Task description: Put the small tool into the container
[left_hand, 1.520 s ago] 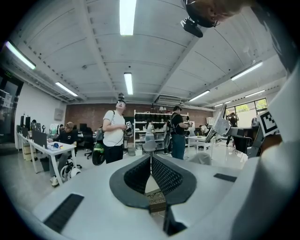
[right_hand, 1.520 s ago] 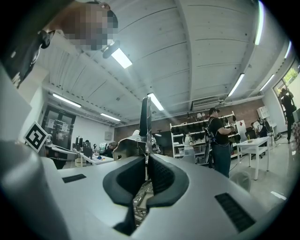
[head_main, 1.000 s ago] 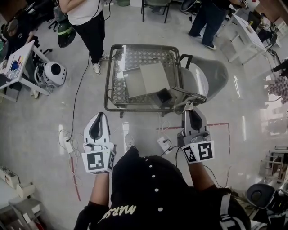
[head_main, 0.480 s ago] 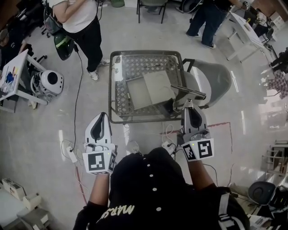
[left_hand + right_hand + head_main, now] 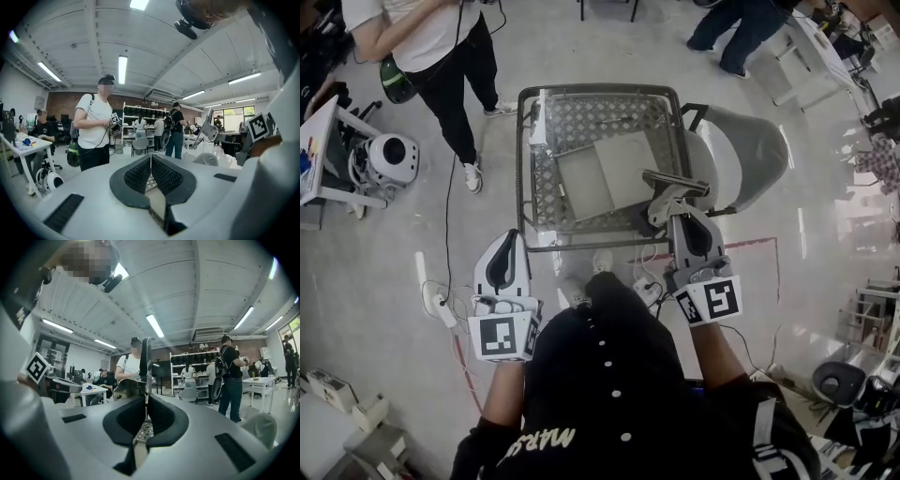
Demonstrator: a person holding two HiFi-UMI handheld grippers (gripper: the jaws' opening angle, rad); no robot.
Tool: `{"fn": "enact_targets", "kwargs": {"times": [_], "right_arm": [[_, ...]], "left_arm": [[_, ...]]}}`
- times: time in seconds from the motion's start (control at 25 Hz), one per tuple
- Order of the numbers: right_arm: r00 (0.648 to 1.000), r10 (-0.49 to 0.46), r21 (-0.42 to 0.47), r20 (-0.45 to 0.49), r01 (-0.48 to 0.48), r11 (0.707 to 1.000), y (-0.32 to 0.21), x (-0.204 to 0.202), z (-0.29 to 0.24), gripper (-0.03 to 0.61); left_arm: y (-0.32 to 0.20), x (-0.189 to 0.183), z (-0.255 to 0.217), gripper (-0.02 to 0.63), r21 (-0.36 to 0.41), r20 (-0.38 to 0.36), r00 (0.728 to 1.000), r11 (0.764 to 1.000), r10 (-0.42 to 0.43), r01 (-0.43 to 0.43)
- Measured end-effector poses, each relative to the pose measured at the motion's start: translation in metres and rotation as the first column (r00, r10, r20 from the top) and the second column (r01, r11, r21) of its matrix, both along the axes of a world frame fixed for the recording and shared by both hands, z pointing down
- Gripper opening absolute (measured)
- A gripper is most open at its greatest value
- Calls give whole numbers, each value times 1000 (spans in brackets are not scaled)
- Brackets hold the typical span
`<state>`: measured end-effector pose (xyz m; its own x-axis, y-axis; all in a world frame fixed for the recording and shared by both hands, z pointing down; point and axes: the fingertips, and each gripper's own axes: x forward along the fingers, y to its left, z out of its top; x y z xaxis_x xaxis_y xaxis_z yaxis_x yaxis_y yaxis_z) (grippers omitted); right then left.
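Observation:
A wire-mesh basket [image 5: 534, 141] stands on the floor straight ahead, with flat grey boxes [image 5: 605, 173] lying inside it. My right gripper [image 5: 667, 206] is at the basket's near right corner, shut on a small flat tool [image 5: 675, 180] whose dark blade lies crosswise at the jaw tips. In the right gripper view, the thin blade [image 5: 146, 362] stands upright between the pressed pads. My left gripper [image 5: 508, 240] hangs short of the basket's near left corner, shut and empty. The left gripper view shows its pads [image 5: 159, 176] meeting with nothing between them.
A grey chair [image 5: 741, 150] stands against the basket's right side. One person in a white shirt [image 5: 431, 37] stands at the far left and another [image 5: 741, 28] at the far right. Cables and a power strip [image 5: 441, 305] lie on the floor to the left, near a white round device [image 5: 389, 155].
The basket has come closer. My right gripper has moved forward and left with the tool, to the basket's near right corner. The left gripper has hardly moved.

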<state>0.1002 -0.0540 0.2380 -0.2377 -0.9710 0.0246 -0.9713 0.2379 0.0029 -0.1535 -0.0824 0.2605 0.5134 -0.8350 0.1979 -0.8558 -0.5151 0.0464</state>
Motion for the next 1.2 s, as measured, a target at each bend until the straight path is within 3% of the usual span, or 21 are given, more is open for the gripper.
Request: {"fn": "enact_targets", "kwargs": {"times": [0.4, 0.56, 0.72, 0.96, 1.08, 1.2], "right_arm": [[969, -193, -96, -158, 179, 979, -79, -9, 55, 15], [919, -292, -142, -264, 263, 954, -105, -12, 82, 15], [818, -410, -247, -404, 334, 910, -117, -16, 119, 15], [667, -516, -267, -538, 445, 855, -138, -33, 158, 15], [547, -569, -301, -614, 505, 809, -145, -42, 180, 15], [401, -607, -342, -686, 559, 755, -149, -50, 206, 15]], "left_arm": [[-30, 22, 30, 31, -106, 20, 1000, 994, -10, 12], [-44, 36, 45, 31, -127, 22, 1000, 992, -6, 8], [-49, 47, 66, 31, -166, 26, 1000, 986, 4, 0], [-54, 63, 99, 31, -226, 6, 1000, 974, 16, -15], [-56, 69, 113, 31, -249, 0, 1000, 968, 13, -13], [-56, 72, 129, 31, -277, -5, 1000, 961, 2, -3]]}}
